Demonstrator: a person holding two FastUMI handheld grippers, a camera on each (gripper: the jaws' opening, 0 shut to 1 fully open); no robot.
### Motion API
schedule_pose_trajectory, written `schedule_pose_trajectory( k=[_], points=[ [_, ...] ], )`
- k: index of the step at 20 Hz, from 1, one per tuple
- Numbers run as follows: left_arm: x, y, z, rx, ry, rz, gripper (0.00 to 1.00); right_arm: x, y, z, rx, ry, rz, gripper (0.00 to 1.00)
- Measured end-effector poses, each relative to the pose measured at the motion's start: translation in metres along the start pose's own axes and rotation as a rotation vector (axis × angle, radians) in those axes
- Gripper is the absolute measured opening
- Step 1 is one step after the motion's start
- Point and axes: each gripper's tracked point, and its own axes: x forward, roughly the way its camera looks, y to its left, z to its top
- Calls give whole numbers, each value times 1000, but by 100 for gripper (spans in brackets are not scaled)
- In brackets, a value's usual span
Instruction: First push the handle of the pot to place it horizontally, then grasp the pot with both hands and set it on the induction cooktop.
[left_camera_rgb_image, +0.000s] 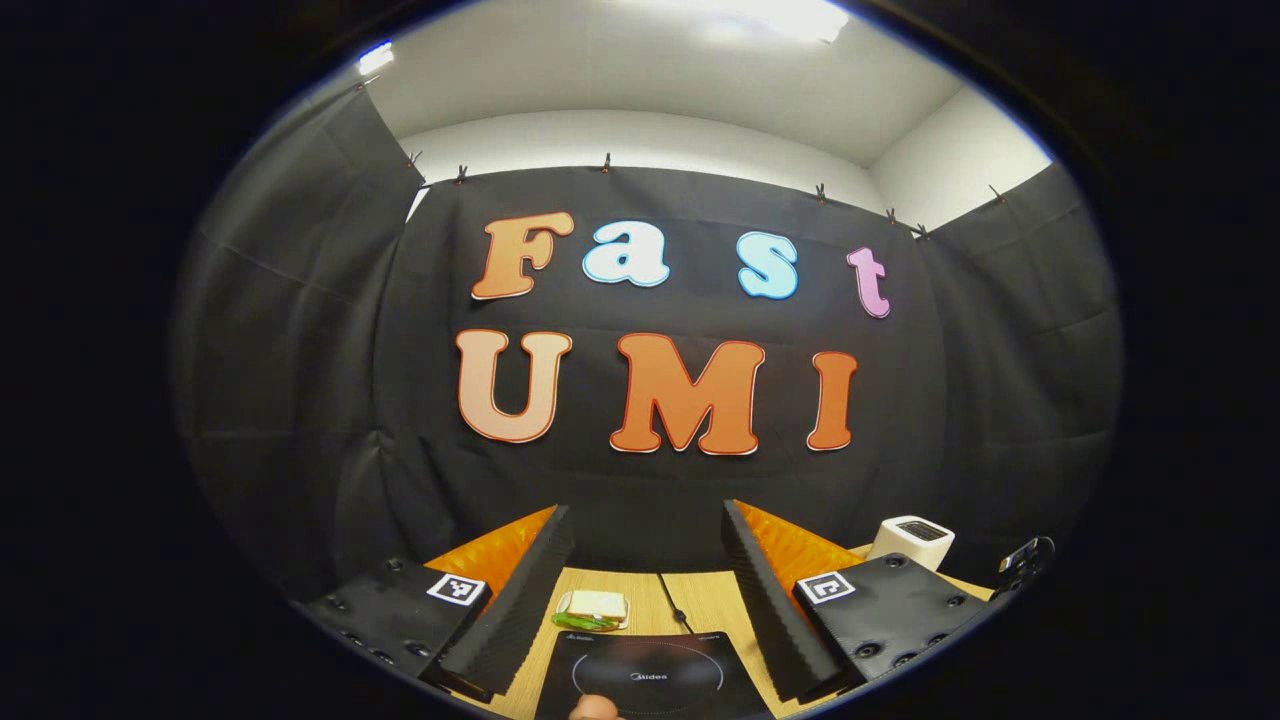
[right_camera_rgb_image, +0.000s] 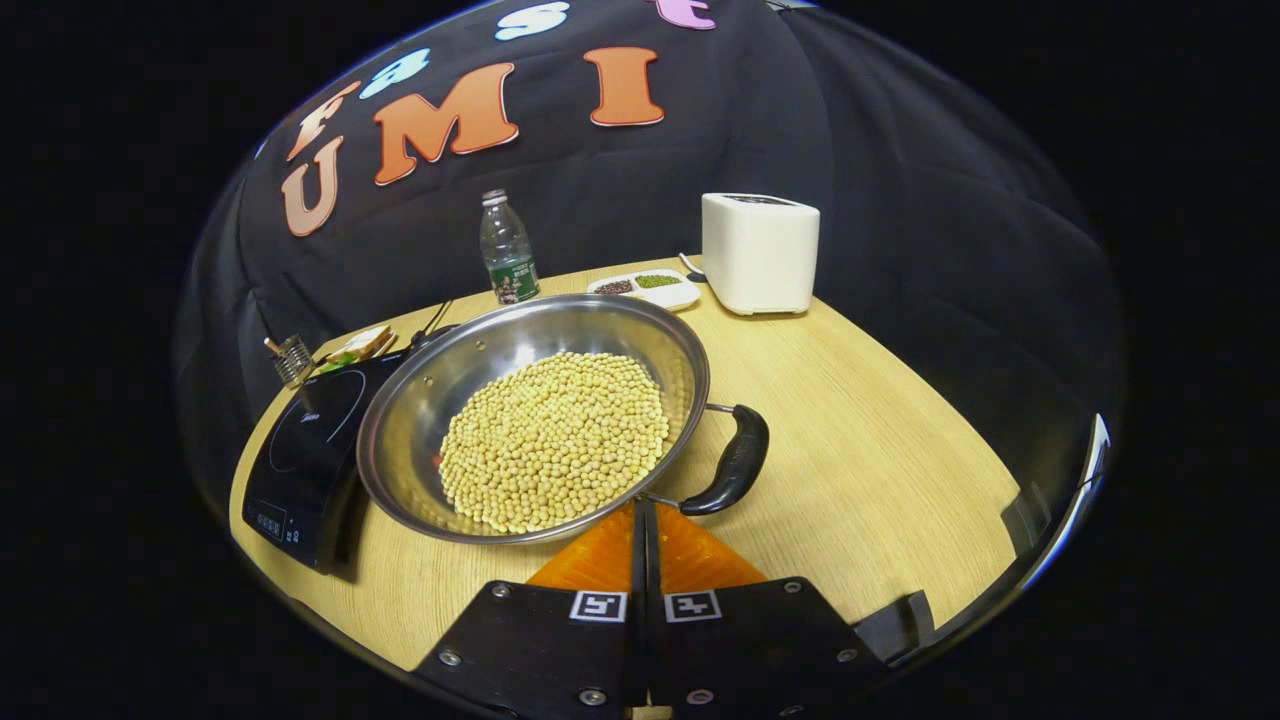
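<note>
A steel pot (right_camera_rgb_image: 500, 350) full of soybeans (right_camera_rgb_image: 555, 440) sits on the wooden table, its left edge over the black induction cooktop (right_camera_rgb_image: 300, 450). Its black handle (right_camera_rgb_image: 738, 460) sticks out on the right side. My right gripper (right_camera_rgb_image: 640, 508) is shut, fingers pressed together, tips at the pot's near rim just left of the handle's near bracket. My left gripper (left_camera_rgb_image: 648, 512) stands open and wide, raised and facing the wall, with nothing between its fingers. Below it lies the induction cooktop (left_camera_rgb_image: 650, 680).
A white toaster (right_camera_rgb_image: 760, 250) stands at the back right, also the toaster (left_camera_rgb_image: 910, 540). A water bottle (right_camera_rgb_image: 508, 250) and a white dish of beans (right_camera_rgb_image: 648, 288) stand behind the pot. A sandwich (left_camera_rgb_image: 592, 610) lies behind the cooktop. Bare table (right_camera_rgb_image: 880, 460) spreads right of the pot.
</note>
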Motion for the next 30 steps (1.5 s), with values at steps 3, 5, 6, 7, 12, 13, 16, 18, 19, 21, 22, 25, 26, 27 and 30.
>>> schedule_pose_trajectory(
  k=[3, 5, 6, 7, 12, 13, 16, 18, 19, 21, 22, 25, 26, 27, 30],
  points=[
    [6, -3, -3, 0, 5, -4, 99, 8, -7, 6, 3, 3, -17, 0],
    [10, -5, -5, -2, 8, -8, 99, 13, -13, 13, 12, -3, -37, 0],
    [12, -7, -7, -2, 13, -10, 99, 16, -16, 17, 19, -5, -43, 0],
    [13, -8, -10, -1, 18, -11, 99, 18, -19, 18, 27, -5, -47, 0],
    [22, -13, -19, 2, 41, -15, 99, 34, -25, 34, 59, -4, -63, 0],
    [23, -14, -21, 2, 44, -16, 99, 37, -26, 36, 65, -6, -64, 0],
    [27, -18, -24, 3, 50, -22, 98, 44, -30, 42, 72, -9, -68, 0],
    [30, -22, -27, 3, 55, -28, 99, 47, -32, 45, 72, -9, -73, 0],
    [31, -23, -29, 4, 59, -30, 98, 48, -34, 47, 74, -9, -74, 0],
    [32, -24, -32, 4, 65, -32, 98, 52, -35, 50, 85, -9, -75, 0],
    [33, -25, -34, 2, 69, -33, 98, 54, -35, 51, 88, -9, -76, 0],
    [35, -27, -39, -2, 82, -37, 98, 58, -35, 55, 88, -7, -80, 0],
    [36, -27, -41, -2, 86, -37, 99, 59, -36, 56, 89, -8, -83, 0],
    [37, -28, -43, -3, 89, -37, 99, 61, -36, 58, 88, -7, -87, 0],
    [39, -29, -46, -7, 99, -42, 97, 68, -37, 62, 82, -6, -99, 0]
  ],
)
